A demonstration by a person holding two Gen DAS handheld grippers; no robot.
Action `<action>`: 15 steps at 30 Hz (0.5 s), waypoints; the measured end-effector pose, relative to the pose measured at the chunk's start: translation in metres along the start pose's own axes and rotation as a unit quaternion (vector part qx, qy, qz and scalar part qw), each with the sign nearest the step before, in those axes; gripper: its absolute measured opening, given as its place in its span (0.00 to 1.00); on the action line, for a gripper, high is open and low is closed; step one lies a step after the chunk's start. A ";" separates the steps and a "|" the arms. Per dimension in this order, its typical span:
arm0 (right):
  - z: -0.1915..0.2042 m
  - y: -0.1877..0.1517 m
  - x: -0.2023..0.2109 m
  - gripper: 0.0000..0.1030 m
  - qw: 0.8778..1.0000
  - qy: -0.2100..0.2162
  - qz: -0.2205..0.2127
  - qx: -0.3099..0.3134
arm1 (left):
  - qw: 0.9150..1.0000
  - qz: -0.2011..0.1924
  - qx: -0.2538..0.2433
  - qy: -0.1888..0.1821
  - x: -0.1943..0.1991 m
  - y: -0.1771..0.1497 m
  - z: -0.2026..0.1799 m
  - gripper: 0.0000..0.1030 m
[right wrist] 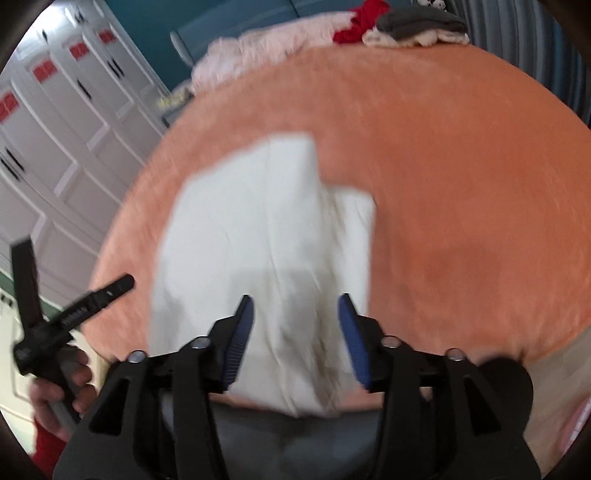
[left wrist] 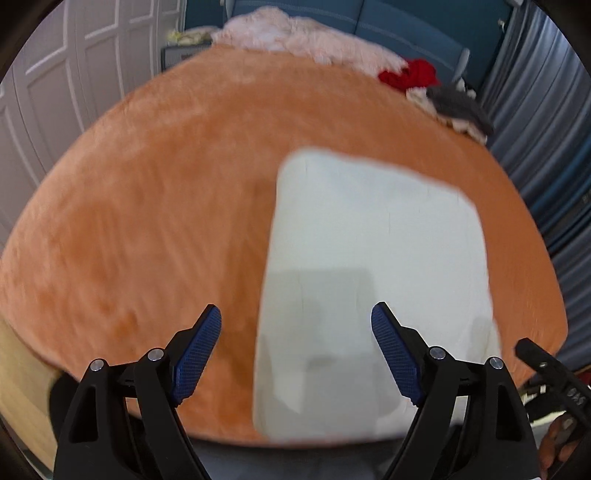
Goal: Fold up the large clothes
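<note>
A white garment (left wrist: 373, 273), folded into a flat rectangle, lies on the orange fleece bed cover (left wrist: 155, 206) near the front edge. It also shows in the right wrist view (right wrist: 258, 243), where its right side is creased and bunched. My left gripper (left wrist: 295, 325) is open and empty, held above the garment's near left edge. My right gripper (right wrist: 295, 314) is open and empty, held above the garment's near end. The views are motion-blurred.
A pink fluffy blanket (left wrist: 295, 33), a red garment (left wrist: 410, 75) and a grey and cream clothes pile (left wrist: 454, 107) lie at the bed's far side. White wardrobe doors (right wrist: 55, 147) stand left, a blue curtain (left wrist: 543, 122) right. The other gripper's handle (right wrist: 74, 314) shows at left.
</note>
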State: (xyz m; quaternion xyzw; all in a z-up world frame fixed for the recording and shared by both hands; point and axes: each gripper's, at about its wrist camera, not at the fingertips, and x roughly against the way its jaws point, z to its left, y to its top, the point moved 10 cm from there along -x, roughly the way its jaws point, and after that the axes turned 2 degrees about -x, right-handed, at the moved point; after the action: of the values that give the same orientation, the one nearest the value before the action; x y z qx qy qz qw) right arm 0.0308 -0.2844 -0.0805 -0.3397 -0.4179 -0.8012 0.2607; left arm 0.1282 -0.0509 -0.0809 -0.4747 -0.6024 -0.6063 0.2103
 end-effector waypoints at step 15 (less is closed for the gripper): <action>-0.003 0.074 -0.112 0.12 0.992 0.033 0.016 -0.120 | 0.999 0.039 -0.019 0.005 -0.095 0.082 -0.031 0.74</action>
State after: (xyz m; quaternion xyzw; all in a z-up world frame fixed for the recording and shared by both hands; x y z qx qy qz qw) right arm 0.1532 -0.3101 -0.1304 -0.3487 -0.3041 -0.8521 0.2447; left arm 0.2297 -0.1247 -0.1105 -0.4985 -0.5705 -0.6117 0.2279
